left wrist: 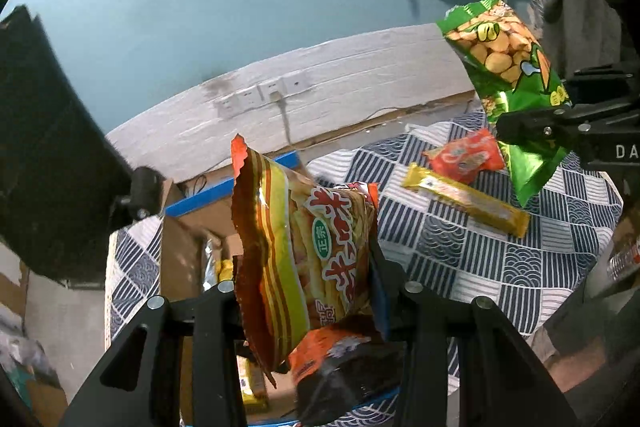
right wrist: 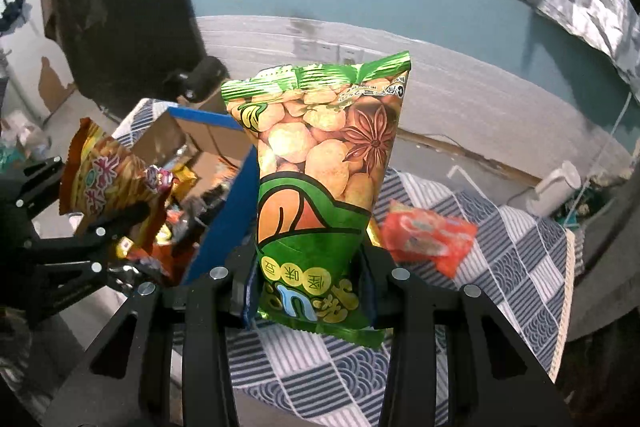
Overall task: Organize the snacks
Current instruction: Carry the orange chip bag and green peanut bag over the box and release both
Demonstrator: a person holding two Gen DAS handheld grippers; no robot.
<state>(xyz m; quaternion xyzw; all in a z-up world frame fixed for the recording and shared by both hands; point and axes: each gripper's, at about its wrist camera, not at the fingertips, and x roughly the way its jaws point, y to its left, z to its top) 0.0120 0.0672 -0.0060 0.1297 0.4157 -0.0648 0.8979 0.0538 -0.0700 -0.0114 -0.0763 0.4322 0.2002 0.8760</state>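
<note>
My left gripper is shut on an orange and yellow crisp bag and holds it upright above a cardboard box with a blue rim; a dark orange packet hangs just below it. From the right wrist view the same bag and left gripper are over the box. My right gripper is shut on a green bean snack bag, held above the table; it also shows in the left wrist view.
On the blue and white patterned tablecloth lie a red packet and a long yellow bar. The red packet shows in the right wrist view. The box holds several other snacks. A white wall strip with sockets runs behind.
</note>
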